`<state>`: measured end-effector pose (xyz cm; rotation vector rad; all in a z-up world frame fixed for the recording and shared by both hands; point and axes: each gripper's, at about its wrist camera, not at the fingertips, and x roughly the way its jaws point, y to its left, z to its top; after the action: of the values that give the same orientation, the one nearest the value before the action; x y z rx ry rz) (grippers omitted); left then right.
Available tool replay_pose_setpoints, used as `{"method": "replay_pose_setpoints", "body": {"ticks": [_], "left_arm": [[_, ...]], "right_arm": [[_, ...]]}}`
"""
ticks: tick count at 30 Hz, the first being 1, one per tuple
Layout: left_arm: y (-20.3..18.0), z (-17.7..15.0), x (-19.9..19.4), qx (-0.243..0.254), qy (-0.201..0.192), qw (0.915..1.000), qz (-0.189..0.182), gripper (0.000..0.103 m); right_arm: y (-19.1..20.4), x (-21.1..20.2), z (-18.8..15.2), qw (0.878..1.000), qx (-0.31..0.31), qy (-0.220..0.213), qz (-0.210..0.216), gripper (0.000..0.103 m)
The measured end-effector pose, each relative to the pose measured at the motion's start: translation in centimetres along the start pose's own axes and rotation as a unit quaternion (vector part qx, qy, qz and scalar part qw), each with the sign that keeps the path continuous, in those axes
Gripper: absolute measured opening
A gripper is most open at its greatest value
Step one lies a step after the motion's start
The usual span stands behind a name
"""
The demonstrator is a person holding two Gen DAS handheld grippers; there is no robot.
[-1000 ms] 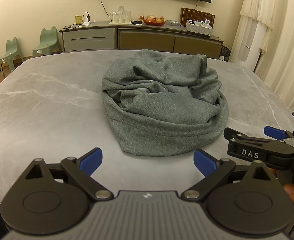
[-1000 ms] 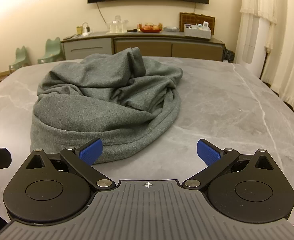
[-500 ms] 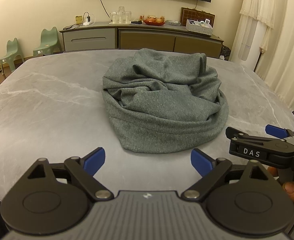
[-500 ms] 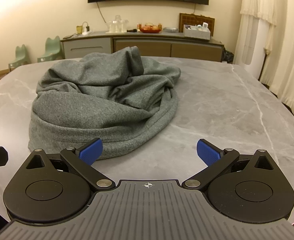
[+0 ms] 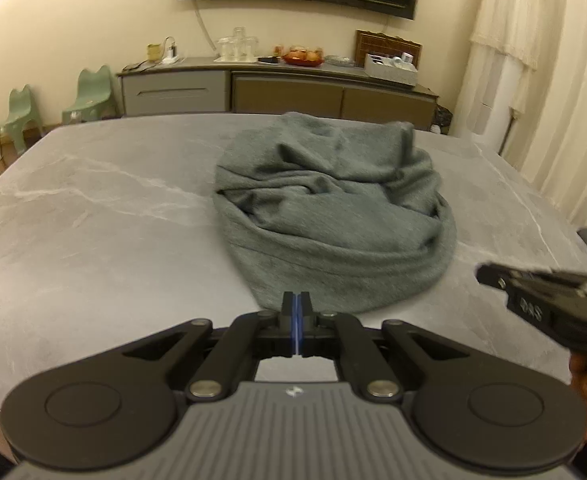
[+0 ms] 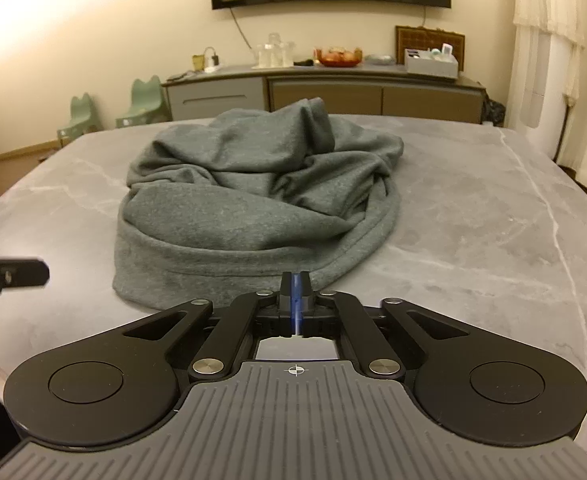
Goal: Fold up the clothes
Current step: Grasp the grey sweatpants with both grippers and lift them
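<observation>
A crumpled grey-green garment [image 5: 333, 216] lies in a heap on the grey marble table [image 5: 93, 240]; it also shows in the right wrist view [image 6: 253, 208]. My left gripper [image 5: 296, 300] is shut with its blue pads together, empty, just short of the garment's near hem. My right gripper [image 6: 295, 282] is shut and empty too, its tips at the near hem; I cannot tell if they touch it. The right gripper also shows at the right edge of the left wrist view [image 5: 541, 296], and the left gripper at the left edge of the right wrist view [image 6: 9, 278].
A long sideboard [image 5: 277, 88] with glasses, a fruit bowl and a box stands against the back wall. Two small green chairs [image 5: 53, 108] stand at the far left. White curtains [image 5: 553, 80] hang on the right. The table's near edge runs just under the grippers.
Both grippers have gone from wide open to shut. Both have moved a little closer to the garment's near hem.
</observation>
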<state>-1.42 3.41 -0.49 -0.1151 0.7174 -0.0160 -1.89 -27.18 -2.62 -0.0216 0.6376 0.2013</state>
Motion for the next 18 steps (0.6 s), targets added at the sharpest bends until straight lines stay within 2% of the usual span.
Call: {"method": "replay_pose_setpoints", "body": {"ticks": [2,3,4,5,7,9,14,15,16,17,18], "left_arm": [[1.6,1.2,0.2,-0.031,-0.004,0.9995,-0.003,0.103],[2.4,1.8,0.5,-0.052,-0.016,0.9985,-0.002,0.103],[3.1,2.5,0.8,-0.073,-0.029,0.9969,-0.001,0.103],[3.7,3.4,1.8,-0.082,-0.025,0.9963,-0.006,0.103],[4.6,5.1,4.2,-0.096,-0.017,0.9952,-0.008,0.103],[5.2,6.4,7.1,-0.095,-0.010,0.9954,0.005,0.103],[5.7,8.9,15.1,-0.065,0.016,0.9964,0.053,0.103],[5.6,9.2,16.6,-0.061,0.025,0.9967,0.049,0.103],[5.3,9.5,18.1,-0.055,0.035,0.9969,0.045,0.103],[5.0,9.9,19.4,-0.051,0.045,0.9970,0.038,0.094],[4.6,10.4,20.5,-0.040,0.048,0.9979,0.014,0.076]], "right_arm": [[0.5,-0.8,0.8,1.000,0.000,-0.003,-0.001,0.065],[0.8,-1.3,1.3,1.000,-0.002,-0.012,-0.001,0.075],[1.1,-1.8,2.0,1.000,-0.008,-0.027,0.000,0.092],[1.3,-1.9,2.5,0.999,-0.015,-0.040,-0.003,0.098],[1.6,-1.3,3.4,0.998,-0.028,-0.050,-0.018,0.099],[1.5,0.8,4.0,0.999,-0.023,-0.034,-0.029,0.099],[0.0,9.0,5.4,0.998,0.050,0.011,-0.026,0.099],[-0.1,10.7,5.4,0.998,0.062,0.022,-0.023,0.098],[-0.1,12.4,5.4,0.997,0.072,0.036,-0.017,0.088],[0.0,13.7,5.6,0.996,0.074,0.046,-0.010,0.056],[0.0,14.3,6.4,0.996,0.070,0.045,-0.008,0.041]]}}
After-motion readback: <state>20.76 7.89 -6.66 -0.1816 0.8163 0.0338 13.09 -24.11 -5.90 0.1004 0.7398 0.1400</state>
